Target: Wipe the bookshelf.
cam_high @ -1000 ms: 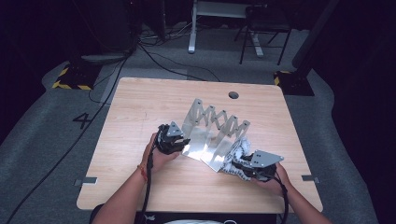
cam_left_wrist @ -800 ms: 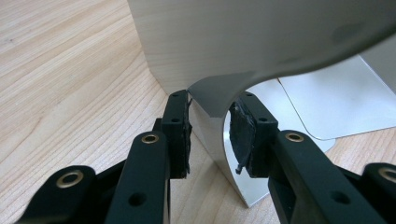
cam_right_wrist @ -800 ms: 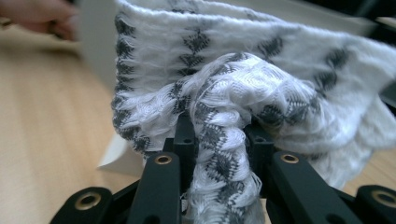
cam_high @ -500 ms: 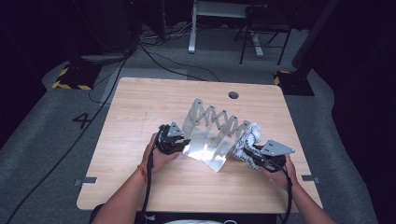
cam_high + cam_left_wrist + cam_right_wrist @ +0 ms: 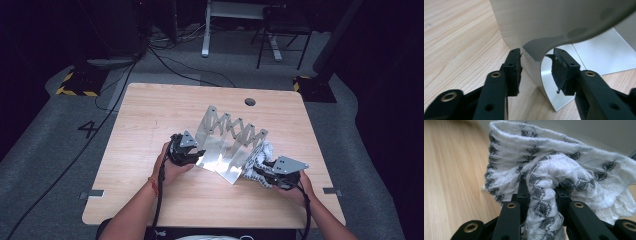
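- Two things matter on the bench (image 5: pixel 150 115): a folding metal rack (image 5: pixel 231 142) and a cloth (image 5: pixel 256 159), and I take them from largest down.
- Bench: pale wood; it carries the rack near its middle, with the person's forearms coming in from the near edge.
- Rack: a shiny accordion of metal plates standing open in a zigzag, running from centre toward the near right. Its near-left end plate (image 5: pixel 544 72) is thin, curved at the corner, and stands on the wood.
- Cloth: white with a grey pattern, bunched at the rack's near-right end, touching or just beside the last plate; I cannot tell whether any of it lies between the plates.
- Left hand-held gripper (image 5: pixel 184 150): set at the rack's left end. In the left gripper view its jaws stand apart, one on each side of the end plate's edge, with no pinch on it that I can see.
- Right hand-held gripper (image 5: pixel 274 172): clamped on a twisted fold of the cloth (image 5: pixel 544 202), which bulges up and over the jaws in the right gripper view.
- Step in hand, as I judge it: wiping or drying the rack with the cloth, while the left side gets ready to steady the frame.
- Next move, by my reading: bring the left jaws together on the end plate so the rack cannot slide, then draw the cloth along the nearest plate, keeping the grip firm so the fold does not slip free.
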Demonstrator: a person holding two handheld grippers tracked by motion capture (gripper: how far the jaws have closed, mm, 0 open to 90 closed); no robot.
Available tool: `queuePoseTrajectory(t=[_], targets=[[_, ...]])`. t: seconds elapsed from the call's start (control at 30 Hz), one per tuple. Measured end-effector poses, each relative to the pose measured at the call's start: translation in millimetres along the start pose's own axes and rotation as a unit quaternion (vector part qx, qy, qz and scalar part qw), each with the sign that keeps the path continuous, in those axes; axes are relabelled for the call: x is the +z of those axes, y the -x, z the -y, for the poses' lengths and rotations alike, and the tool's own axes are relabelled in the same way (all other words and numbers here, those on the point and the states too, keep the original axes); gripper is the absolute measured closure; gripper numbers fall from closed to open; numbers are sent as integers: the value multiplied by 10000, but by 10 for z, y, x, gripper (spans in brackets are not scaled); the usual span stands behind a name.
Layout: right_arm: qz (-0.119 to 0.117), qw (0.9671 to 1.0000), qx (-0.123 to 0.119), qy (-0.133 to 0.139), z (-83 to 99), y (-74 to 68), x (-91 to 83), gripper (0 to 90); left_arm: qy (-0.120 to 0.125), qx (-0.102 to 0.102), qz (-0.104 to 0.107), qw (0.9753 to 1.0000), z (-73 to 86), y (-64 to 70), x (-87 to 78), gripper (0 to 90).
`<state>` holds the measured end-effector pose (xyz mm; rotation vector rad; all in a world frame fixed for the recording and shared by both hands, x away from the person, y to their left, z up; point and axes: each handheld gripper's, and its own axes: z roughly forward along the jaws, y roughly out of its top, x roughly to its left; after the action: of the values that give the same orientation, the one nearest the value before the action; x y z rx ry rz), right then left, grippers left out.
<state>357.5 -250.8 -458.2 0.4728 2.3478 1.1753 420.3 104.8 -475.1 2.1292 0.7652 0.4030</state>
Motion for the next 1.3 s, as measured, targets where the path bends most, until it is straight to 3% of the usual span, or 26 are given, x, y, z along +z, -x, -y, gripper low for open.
queuePoseTrajectory(t=[0.13,0.23,0.37,0.4,0.57,0.67,0.73,0.83,0.9,1.13,1.3], targets=[[414,9971,12,642,-126,32,-192,731,84,-121,-32,9999,-6,10,3,536],[776,9936,131,807,-159,82,-262,732,148,-159,-115,9997,-17,16,5,526],[922,9935,265,615,-95,155,-224,729,180,-215,-417,9987,-24,-2,-12,550],[920,9937,271,576,-80,162,-216,729,160,-203,-563,9981,-21,-23,-24,553],[928,9941,383,412,-27,197,-187,722,131,-215,-876,9958,-15,-75,-59,543],[915,9942,433,350,-1,212,-180,714,110,-405,-1052,9936,-13,-149,-98,540],[912,9944,444,303,17,221,-172,711,220,-613,-1031,9925,-3,-216,-144,538],[916,9944,489,211,43,242,-162,709,281,-662,-1111,9912,-2,-242,-207,526],[923,9942,536,146,70,271,-150,707,435,-700,-1047,9911,-9,-236,-256,526],[1068,9915,746,57,148,392,-160,704,886,-468,-1026,9897,-55,-99,-555,510],[1221,9889,846,81,182,494,-166,699,854,-219,-871,9923,-49,60,-630,533]])
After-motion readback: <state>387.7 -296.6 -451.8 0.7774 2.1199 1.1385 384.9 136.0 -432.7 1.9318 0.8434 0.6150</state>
